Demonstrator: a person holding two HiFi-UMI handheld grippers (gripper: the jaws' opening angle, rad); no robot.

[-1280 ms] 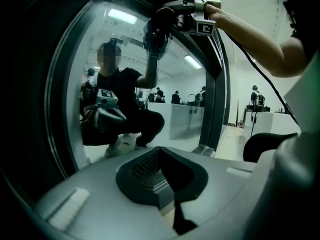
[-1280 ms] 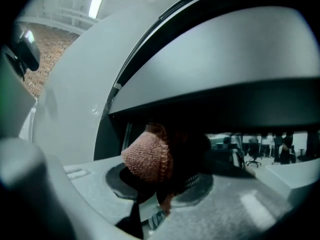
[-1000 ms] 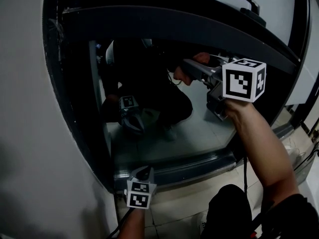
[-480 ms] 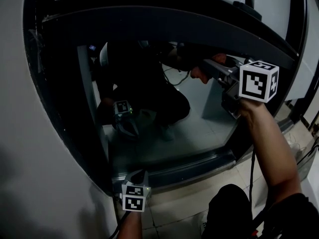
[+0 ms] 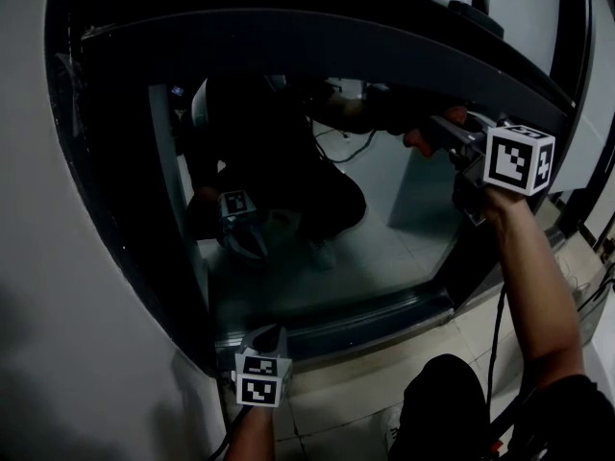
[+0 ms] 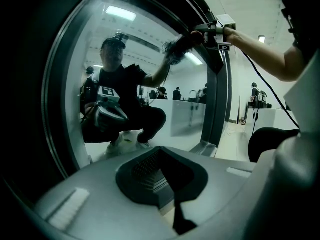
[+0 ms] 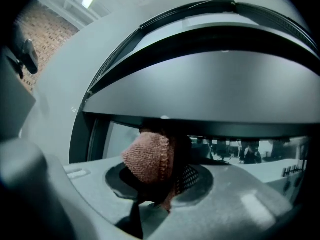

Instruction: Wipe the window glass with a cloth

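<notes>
At the upper right of the round window, in the head view, the right gripper [image 5: 434, 134] sits further right along the top of the window glass [image 5: 384, 238] than it did half a second ago, and further again than a second ago. Its marker cube is now close to the dark window frame [image 5: 317, 41] on that side. The cloth [image 5: 417, 142] shows as a reddish wad at the gripper's tip, seemingly against the pane, though dim light makes the contact hard to judge. The left gripper [image 5: 272, 334] hangs low by the bottom edge of the frame, where it was half a second ago, well apart from the cloth. A crouching person's reflection [image 5: 279, 171] fills the middle of the glass.

In the left gripper view, the left gripper [image 6: 167, 179] has its jaws brought together with nothing between them. The pane [image 6: 125, 84] stands ahead of it. The right gripper [image 6: 210, 31] is seen high up at the glass's far edge, on an outstretched arm.

In the right gripper view, the right gripper [image 7: 155, 184] is clamped on the cloth [image 7: 150, 159]. The pinkish knitted bundle is bunched between the jaws and bulges out above them. It points at the top strip of glass [image 7: 125, 139], just under the frame's dark band [image 7: 200, 129].
</notes>
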